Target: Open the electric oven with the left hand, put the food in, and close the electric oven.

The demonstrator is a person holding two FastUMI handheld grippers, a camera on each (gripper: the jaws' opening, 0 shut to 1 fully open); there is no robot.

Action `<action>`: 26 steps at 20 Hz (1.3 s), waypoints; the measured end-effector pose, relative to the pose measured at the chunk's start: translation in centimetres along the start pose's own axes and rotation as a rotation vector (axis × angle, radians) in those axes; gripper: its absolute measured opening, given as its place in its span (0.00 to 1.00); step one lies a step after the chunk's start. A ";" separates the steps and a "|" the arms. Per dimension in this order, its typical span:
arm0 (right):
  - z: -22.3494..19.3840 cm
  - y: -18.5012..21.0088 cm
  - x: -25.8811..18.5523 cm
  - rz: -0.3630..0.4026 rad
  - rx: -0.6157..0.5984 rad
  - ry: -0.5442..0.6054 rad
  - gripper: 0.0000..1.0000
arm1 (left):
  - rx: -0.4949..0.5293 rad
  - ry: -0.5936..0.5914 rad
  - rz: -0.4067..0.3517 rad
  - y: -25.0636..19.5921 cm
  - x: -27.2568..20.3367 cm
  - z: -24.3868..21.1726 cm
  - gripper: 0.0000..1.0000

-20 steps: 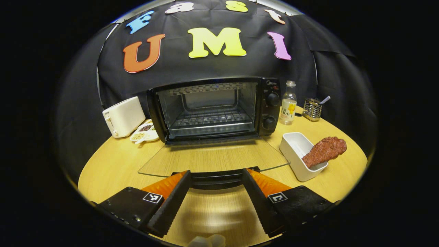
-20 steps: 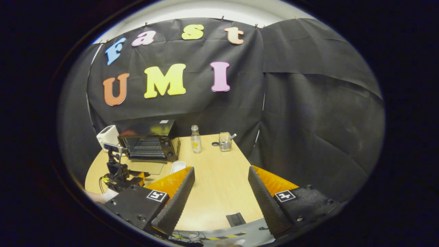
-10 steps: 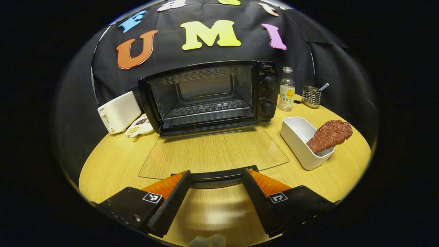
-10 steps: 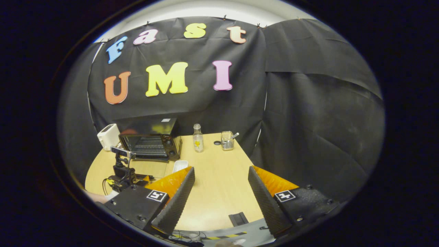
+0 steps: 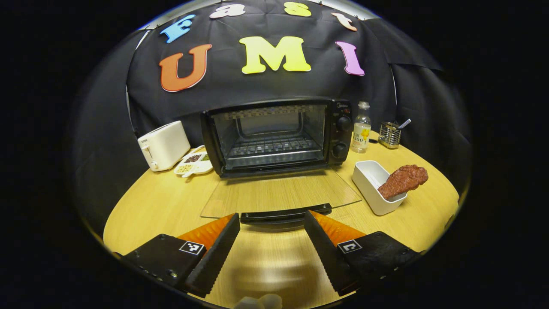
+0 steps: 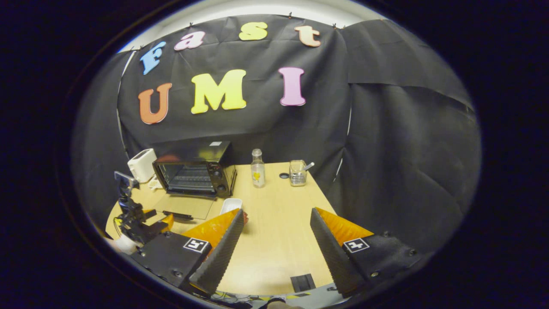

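The black electric oven (image 5: 279, 135) stands at the back of the round wooden table with its glass door (image 5: 281, 195) folded flat down and its wire rack bare. My left gripper (image 5: 272, 221) is open just in front of the door's black handle (image 5: 285, 214), touching nothing. A brown piece of food (image 5: 402, 181) leans out of a white rectangular dish (image 5: 371, 182) right of the door. In the right gripper view, my right gripper (image 6: 276, 216) hangs open high over the table's near right side, far from the oven (image 6: 195, 169); the left gripper (image 6: 141, 221) appears at the lower left.
A white toaster (image 5: 164, 145) and a small divided dish of grains (image 5: 193, 162) sit left of the oven. A clear bottle (image 5: 361, 133) and a metal holder with a utensil (image 5: 390, 134) stand to its right. Black cloth walls close in behind the table.
The left gripper has pulled back and slightly left from the open door, so the oven and handle look farther away. The right gripper view has shifted a little, bringing the table closer to centre.
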State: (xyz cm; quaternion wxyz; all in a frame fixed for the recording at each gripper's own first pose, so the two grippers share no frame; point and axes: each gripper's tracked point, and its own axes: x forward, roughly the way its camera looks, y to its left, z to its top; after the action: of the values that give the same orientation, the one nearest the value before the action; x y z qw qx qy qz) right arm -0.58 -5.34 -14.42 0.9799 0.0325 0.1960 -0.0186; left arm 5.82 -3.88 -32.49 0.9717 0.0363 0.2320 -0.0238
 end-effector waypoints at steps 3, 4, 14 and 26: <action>-1.9 0.4 4.3 0.081 0.017 0.068 0.99 | -0.022 -0.047 0.009 1.3 -3.6 2.6 0.96; -2.8 0.7 5.9 0.109 0.021 0.099 0.99 | -0.026 -0.059 0.021 1.8 -4.9 3.6 0.96; -9.5 6.9 19.5 0.419 0.169 0.414 0.94 | -0.093 -0.121 0.227 4.9 -12.4 10.7 0.97; -11.7 9.6 22.3 0.587 0.447 0.678 0.20 | -0.167 -0.126 0.352 3.3 -14.0 13.1 0.97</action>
State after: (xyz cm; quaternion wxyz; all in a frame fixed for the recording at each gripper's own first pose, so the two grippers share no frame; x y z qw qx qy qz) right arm 16.02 4.57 -33.26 0.7940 0.2995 0.4773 0.2280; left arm -0.57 -1.20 -14.35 0.9732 -0.0060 0.1620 0.1634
